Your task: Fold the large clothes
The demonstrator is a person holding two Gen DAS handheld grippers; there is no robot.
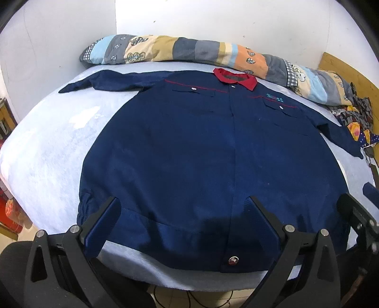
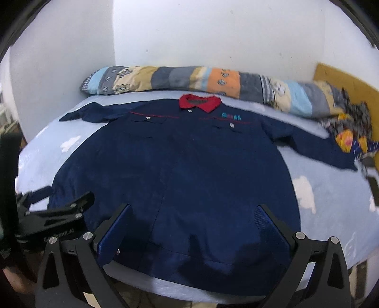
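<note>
From the left wrist view, the navy jacket (image 1: 213, 147) lies spread flat, front up, across the pale blue bed (image 1: 47, 154), filling the middle of the frame. Its red collar (image 1: 234, 79) sits at the top centre, just short of the striped rolled quilt (image 1: 213, 53) that runs along the white wall (image 1: 213, 21). One sleeve reaches to the upper left, the other runs off toward the right edge, where it meets a heap of patterned cloth (image 1: 357, 118). Bare sheet shows wide on the left of the jacket and as a thin strip under the hem at the bottom. The left claw (image 1: 183, 227) hangs spread wide over the hem, holding nothing. The right claw (image 1: 355, 213) pokes in at the lower right, cut off by the frame. A snap button (image 1: 233, 260) shines on the hem band.

From the right wrist view, the jacket (image 2: 177, 170) again fills the centre, collar (image 2: 200, 102) at the top, but the picture is blurred, most on the right side. The right claw (image 2: 193, 225) stands spread apart above the hem, empty. The left claw (image 2: 68, 201) juts in at the lower left. More open bed (image 2: 331, 189) lies to the right of the jacket here. The quilt (image 2: 189, 79) and patterned cloth (image 2: 350, 132) smear at the right; the chest lettering cannot be read.
</note>
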